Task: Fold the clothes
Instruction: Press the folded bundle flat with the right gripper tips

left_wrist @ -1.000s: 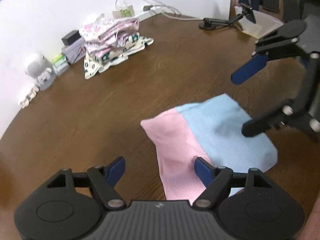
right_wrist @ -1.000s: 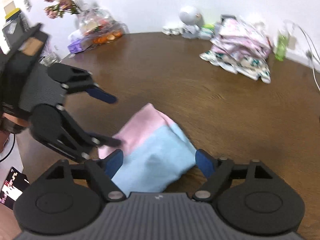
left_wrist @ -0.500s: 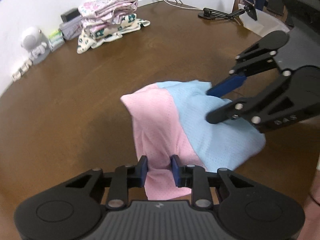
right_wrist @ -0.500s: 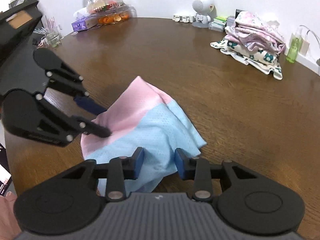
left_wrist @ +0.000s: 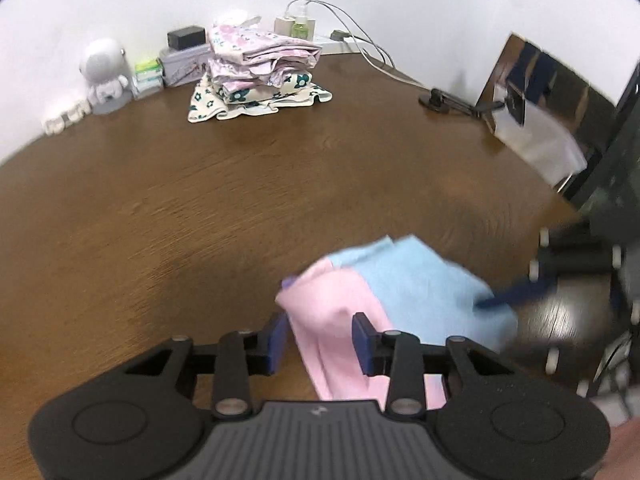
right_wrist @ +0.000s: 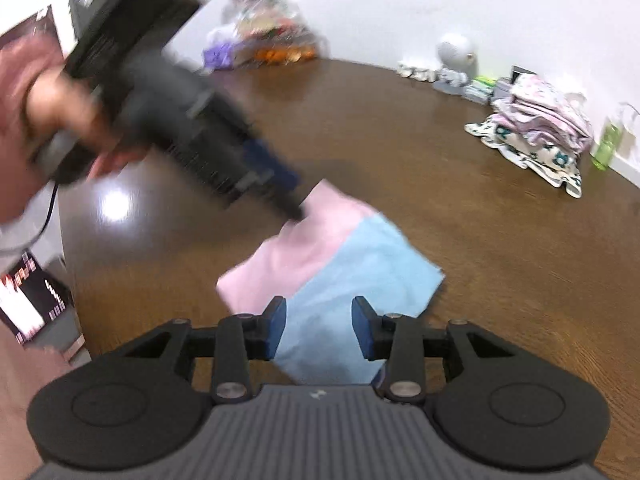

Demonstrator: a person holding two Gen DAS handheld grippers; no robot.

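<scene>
Home living or dining room. Brown wooden table (left_wrist: 240,200) against white wall; stack of folded clothes (left_wrist: 256,68), small white robot figurine (left_wrist: 102,76), charger cables (left_wrist: 360,46), flower bouquet and snack packets (right_wrist: 276,40) along edge.

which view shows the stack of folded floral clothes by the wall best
The left wrist view: the stack of folded floral clothes sits near centre, sharp and unobstructed on the brown wooden table. The right wrist view shows it smaller and blurred, near the right edge.
</scene>
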